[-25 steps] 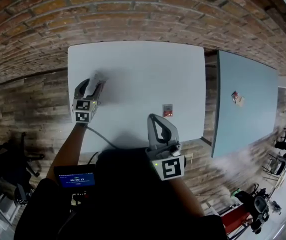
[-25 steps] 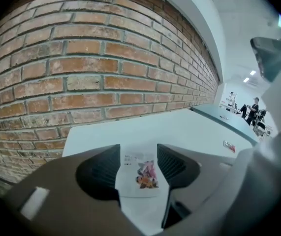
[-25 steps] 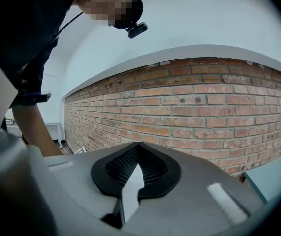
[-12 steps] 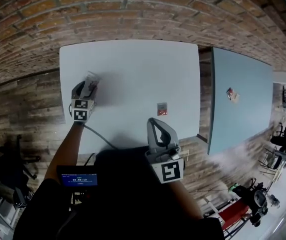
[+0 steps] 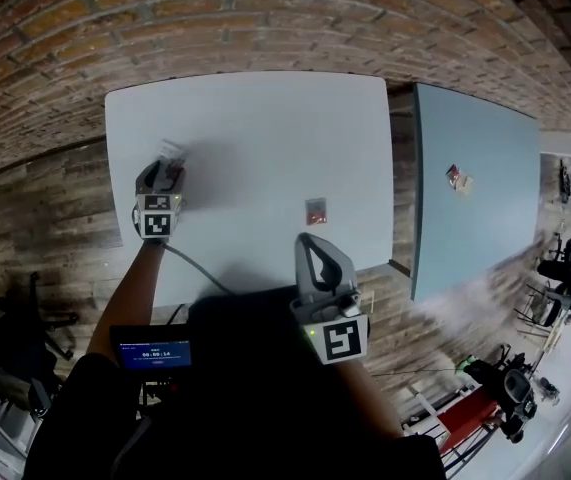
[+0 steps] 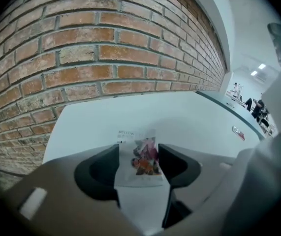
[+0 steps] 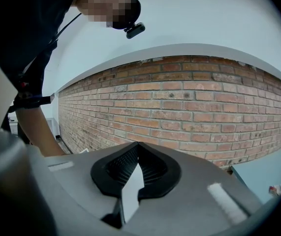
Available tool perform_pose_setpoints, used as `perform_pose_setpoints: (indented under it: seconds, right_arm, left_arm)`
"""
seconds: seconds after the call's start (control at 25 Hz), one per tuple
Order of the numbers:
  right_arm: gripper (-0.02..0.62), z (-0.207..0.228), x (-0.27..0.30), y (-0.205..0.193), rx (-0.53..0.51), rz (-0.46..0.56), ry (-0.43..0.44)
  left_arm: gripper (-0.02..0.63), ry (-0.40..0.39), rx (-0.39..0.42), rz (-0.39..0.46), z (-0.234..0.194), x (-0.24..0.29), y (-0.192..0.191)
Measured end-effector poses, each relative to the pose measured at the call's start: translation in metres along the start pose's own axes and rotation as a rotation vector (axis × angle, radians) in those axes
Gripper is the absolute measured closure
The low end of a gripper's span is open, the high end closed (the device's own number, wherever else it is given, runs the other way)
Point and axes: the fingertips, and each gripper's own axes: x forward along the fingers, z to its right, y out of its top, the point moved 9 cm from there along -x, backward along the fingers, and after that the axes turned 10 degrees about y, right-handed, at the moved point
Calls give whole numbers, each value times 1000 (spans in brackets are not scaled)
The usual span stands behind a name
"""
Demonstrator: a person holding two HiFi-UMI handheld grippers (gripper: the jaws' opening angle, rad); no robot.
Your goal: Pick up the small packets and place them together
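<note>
A small white packet with a colourful print lies near the left edge of the white table. My left gripper is down at it, open, with one jaw on each side of the packet; I see no squeeze on it. A red packet lies alone toward the table's near right, also seen far off as the red packet. My right gripper hovers over the near edge, shut and empty; the right gripper points at the brick wall.
A second, blue-grey table stands to the right across a narrow gap, with another packet on it. A brick wall runs behind both tables. Wooden floor lies on the left, with a chair.
The left gripper has come forward over the white packet, which now sits between its jaws instead of beside its tip. The right gripper has held still, shut.
</note>
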Motion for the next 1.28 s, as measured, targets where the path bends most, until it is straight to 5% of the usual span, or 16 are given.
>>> perform_pose_setpoints:
  seconds: [0.28, 0.52, 1.28]
  right_arm:
    - [592, 1, 2, -4, 17, 5, 21]
    - [592, -3, 8, -8, 24, 4, 58]
    - [592, 7, -9, -13, 32, 14, 29]
  left_arm:
    - [356, 24, -143, -46, 10, -14, -6]
    - [340, 106, -123, 0, -5, -20, 3]
    - [302, 56, -139, -155, 22, -14, -13]
